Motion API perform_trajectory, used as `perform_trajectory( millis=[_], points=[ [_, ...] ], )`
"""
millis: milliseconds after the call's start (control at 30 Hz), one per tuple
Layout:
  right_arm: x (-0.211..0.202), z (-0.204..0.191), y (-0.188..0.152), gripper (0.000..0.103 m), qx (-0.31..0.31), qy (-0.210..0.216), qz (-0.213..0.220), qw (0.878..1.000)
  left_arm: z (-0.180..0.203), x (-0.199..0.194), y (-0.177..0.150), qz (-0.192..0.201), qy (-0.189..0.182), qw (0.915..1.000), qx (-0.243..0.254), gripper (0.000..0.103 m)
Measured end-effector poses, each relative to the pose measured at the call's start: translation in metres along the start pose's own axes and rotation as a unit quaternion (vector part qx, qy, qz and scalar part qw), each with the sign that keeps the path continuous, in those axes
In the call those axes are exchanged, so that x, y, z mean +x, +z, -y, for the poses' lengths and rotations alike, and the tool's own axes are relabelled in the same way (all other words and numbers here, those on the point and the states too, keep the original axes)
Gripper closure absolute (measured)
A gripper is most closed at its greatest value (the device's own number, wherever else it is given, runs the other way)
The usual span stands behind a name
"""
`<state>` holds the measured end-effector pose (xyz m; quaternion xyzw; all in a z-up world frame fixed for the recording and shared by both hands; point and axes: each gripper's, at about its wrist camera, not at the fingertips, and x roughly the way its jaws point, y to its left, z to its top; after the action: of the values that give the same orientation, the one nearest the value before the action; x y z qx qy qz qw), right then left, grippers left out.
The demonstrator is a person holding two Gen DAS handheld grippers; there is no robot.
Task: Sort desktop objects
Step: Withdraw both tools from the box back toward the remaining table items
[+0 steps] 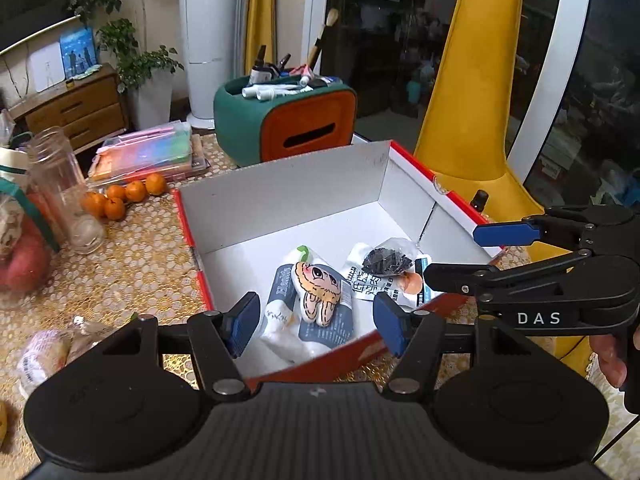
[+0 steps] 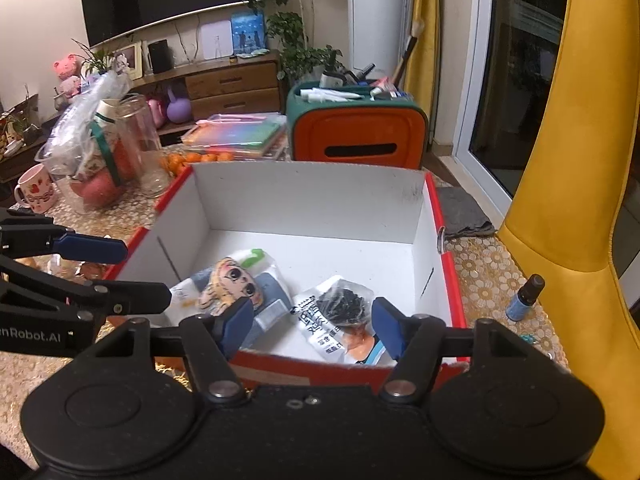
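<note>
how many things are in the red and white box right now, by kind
snack packets: 2 (blue-grey one, white chicken one)
cartoon figure charm: 1
clear bag of dark bits: 1
total: 4

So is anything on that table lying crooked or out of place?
A little. The packets in the red box lie in a loose heap, with a cartoon doll slanted across one packet. A small blue bottle stands alone outside the box by the yellow chair. Nothing looks spilled or broken.

The right gripper (image 1: 452, 256) reads "DAS"; the left gripper (image 2: 144, 272) reads "nRobot.AI"; a snack packet (image 1: 316, 312) reads "Hello".
</note>
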<state>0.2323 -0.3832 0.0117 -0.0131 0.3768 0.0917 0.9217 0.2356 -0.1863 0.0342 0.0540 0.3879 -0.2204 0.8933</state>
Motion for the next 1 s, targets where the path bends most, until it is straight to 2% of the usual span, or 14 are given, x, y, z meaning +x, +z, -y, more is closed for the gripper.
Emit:
perform_trajectory(
  millis=[400, 533, 1000],
  points=[
    [-0.039, -0.029, -0.011, 0.027, -0.009, 0.012, 0.021, 1.0, -0.005, -0.048, -0.024, 0.025, 0.016, 0.9995, -0.012, 0.042],
    [-0.049, -0.041, -0.017, 0.024, -0.012, 0.017, 0.025, 0.999, -0.007, -0.063, -0.035, 0.033, 0.016, 0.9992, -0.013, 0.03],
    [-0.072, -0.084, -0.035, 0.014, -0.029, 0.034, 0.039, 0.998, -0.032, -0.1, -0.076, 0.045, 0.034, 0.9978, -0.033, 0.02]
  ],
)
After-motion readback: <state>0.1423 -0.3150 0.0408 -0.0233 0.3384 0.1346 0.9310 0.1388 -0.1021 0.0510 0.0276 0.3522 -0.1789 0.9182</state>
